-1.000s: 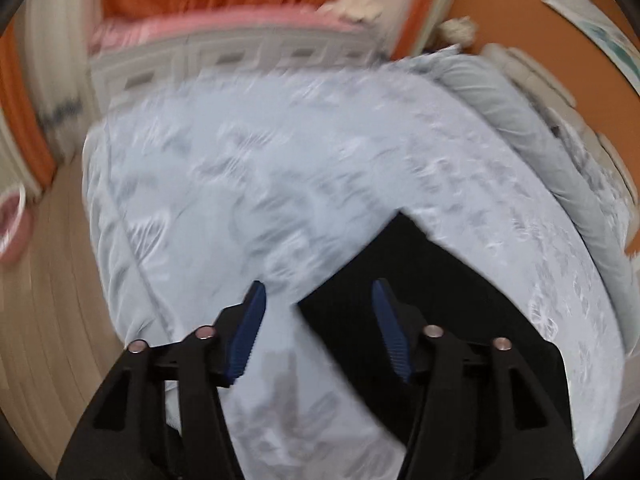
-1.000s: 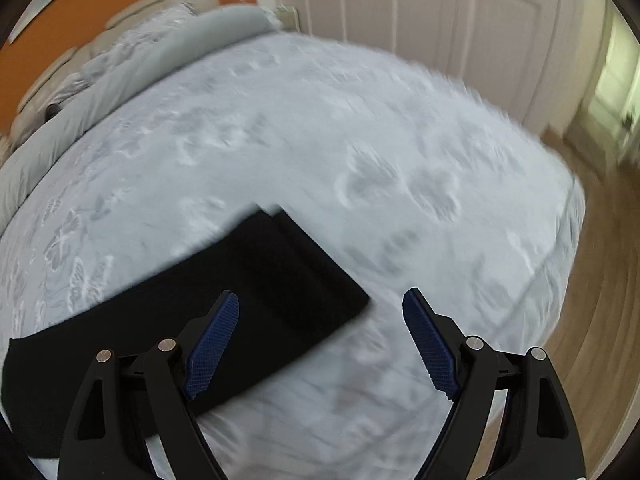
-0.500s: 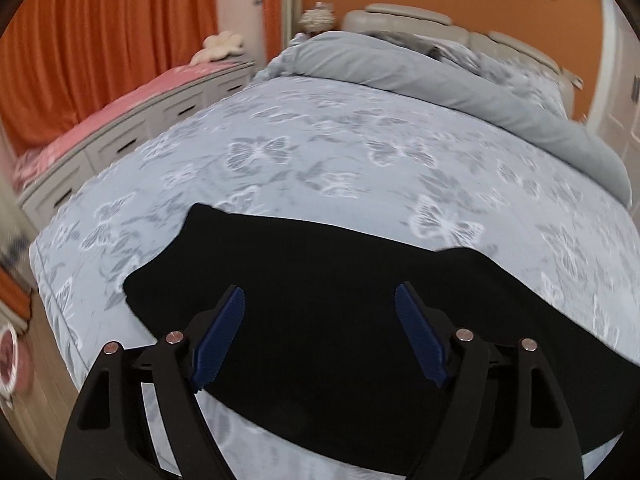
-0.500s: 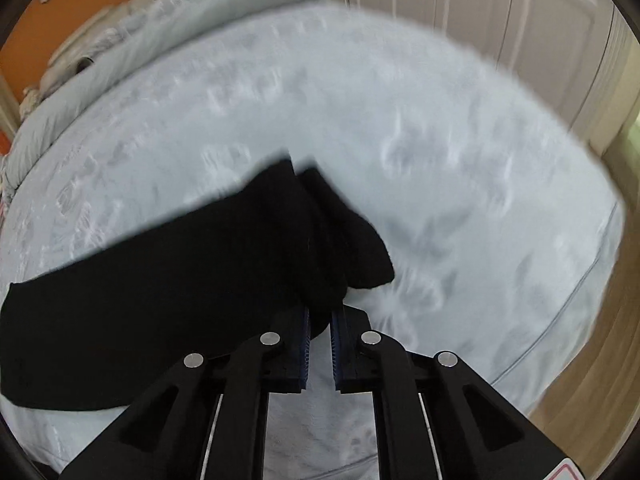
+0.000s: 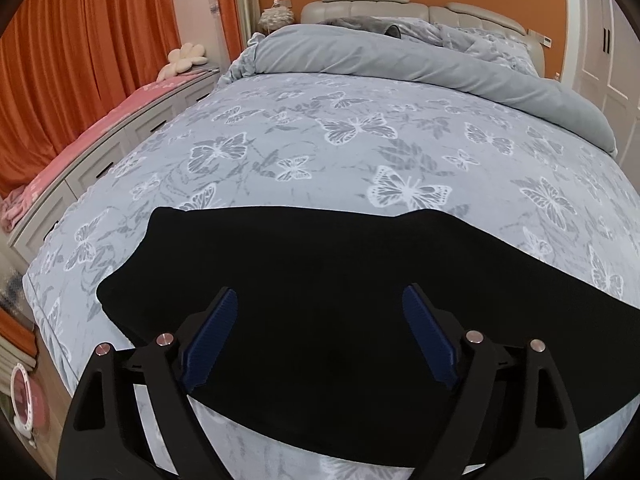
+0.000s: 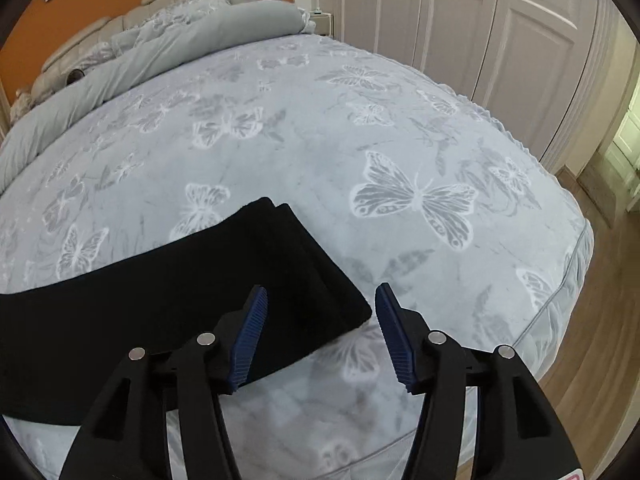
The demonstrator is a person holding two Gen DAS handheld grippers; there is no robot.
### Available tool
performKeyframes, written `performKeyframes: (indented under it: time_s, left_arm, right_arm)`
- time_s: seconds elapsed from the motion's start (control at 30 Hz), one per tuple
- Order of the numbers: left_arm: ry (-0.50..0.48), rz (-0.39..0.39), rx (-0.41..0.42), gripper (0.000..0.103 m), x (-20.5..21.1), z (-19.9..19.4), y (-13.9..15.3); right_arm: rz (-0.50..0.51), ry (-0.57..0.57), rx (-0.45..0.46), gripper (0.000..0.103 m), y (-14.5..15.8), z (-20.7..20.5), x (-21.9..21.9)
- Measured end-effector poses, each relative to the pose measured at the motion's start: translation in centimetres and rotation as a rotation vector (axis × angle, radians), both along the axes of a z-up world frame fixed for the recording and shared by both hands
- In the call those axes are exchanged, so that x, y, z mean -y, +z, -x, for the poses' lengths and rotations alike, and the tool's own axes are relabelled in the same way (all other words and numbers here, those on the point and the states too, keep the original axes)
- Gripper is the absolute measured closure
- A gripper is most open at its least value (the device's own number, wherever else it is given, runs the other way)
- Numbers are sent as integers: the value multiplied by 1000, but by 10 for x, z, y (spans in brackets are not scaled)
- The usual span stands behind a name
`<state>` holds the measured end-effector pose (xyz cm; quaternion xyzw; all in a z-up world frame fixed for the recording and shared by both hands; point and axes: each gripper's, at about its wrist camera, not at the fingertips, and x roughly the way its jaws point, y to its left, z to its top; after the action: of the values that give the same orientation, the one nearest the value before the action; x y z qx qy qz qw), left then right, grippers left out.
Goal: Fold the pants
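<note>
Black pants [image 5: 320,280] lie flat in a long band across the near part of a bed with a butterfly-print cover [image 5: 352,128]. My left gripper [image 5: 320,332] hovers over the wide left part of the pants, its jaws opening, blue pads [image 5: 212,332] apart and pinching nothing. In the right wrist view the leg end of the pants [image 6: 180,304] shows stacked layers. My right gripper [image 6: 322,320] is over that end's near corner. Its jaws are opening, with the corner lying between the pads untouched.
A rolled grey duvet [image 5: 400,60] and pillows lie against the headboard. A pink-topped drawer bench [image 5: 100,136] and orange curtains stand on the left. White wardrobe doors [image 6: 460,20] and wooden floor [image 6: 600,320] are beyond the bed's right edge.
The left view swung from the pants' end to face the headboard above them, jaws widening. The right gripper pinched the leg end half a second ago and has since let go; the cloth lies flat.
</note>
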<state>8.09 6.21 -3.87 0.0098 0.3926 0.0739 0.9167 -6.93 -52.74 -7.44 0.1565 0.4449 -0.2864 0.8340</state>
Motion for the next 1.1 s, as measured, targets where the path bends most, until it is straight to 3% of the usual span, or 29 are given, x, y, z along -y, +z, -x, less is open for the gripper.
performKeyframes:
  time_s: [0.1, 0.13, 0.17, 0.23, 0.3, 0.33, 0.4, 0.47, 0.5, 0.6, 0.67, 0.73, 0.87, 1.1]
  left_arm:
    - [-13, -5, -5, 20, 4, 0, -2]
    - [-16, -5, -6, 20, 5, 1, -2]
    - [-19, -7, -8, 20, 6, 1, -2]
    - [-17, -11, -6, 20, 7, 1, -2]
    - [-17, -7, -6, 20, 7, 0, -3]
    - [-15, -4, -6, 20, 6, 0, -3]
    - [-16, 2, -9, 20, 5, 0, -2]
    - [-20, 0, -16, 20, 5, 0, -4]
    - [-25, -5, -20, 20, 5, 0, -5]
    - [-38, -15, -29, 20, 7, 0, -7]
    - [-50, -5, -36, 18, 8, 0, -8]
    - [-62, 5, -36, 15, 11, 2, -8]
    - [-78, 0, -25, 15, 16, 5, -7]
    - [-70, -15, -26, 14, 13, 8, -9]
  right_arm:
    - [-58, 34, -90, 49, -27, -15, 4]
    - [-58, 42, -103, 61, -34, -15, 2]
    - [-64, 59, -92, 90, -35, -16, 0]
    - [-53, 74, -66, 92, -25, -15, -4]
    - [79, 79, -37, 93, -5, -17, -13]
    - [98, 57, -23, 93, 0, -17, -8]
    - [30, -8, -51, 93, -14, -15, 15]
    - [-42, 7, -123, 90, -41, -17, 22]
    - [-9, 23, -126, 87, -41, -18, 17]
    - [2, 24, -77, 62, -24, -13, 5]
    - [-27, 13, -38, 37, -14, -5, 1]
    - [-21, -12, -37, 26, -10, -3, 0]
    - [-87, -75, -98, 25, -21, 1, 1]
    - [-305, -124, 4, 25, -30, 17, 12]
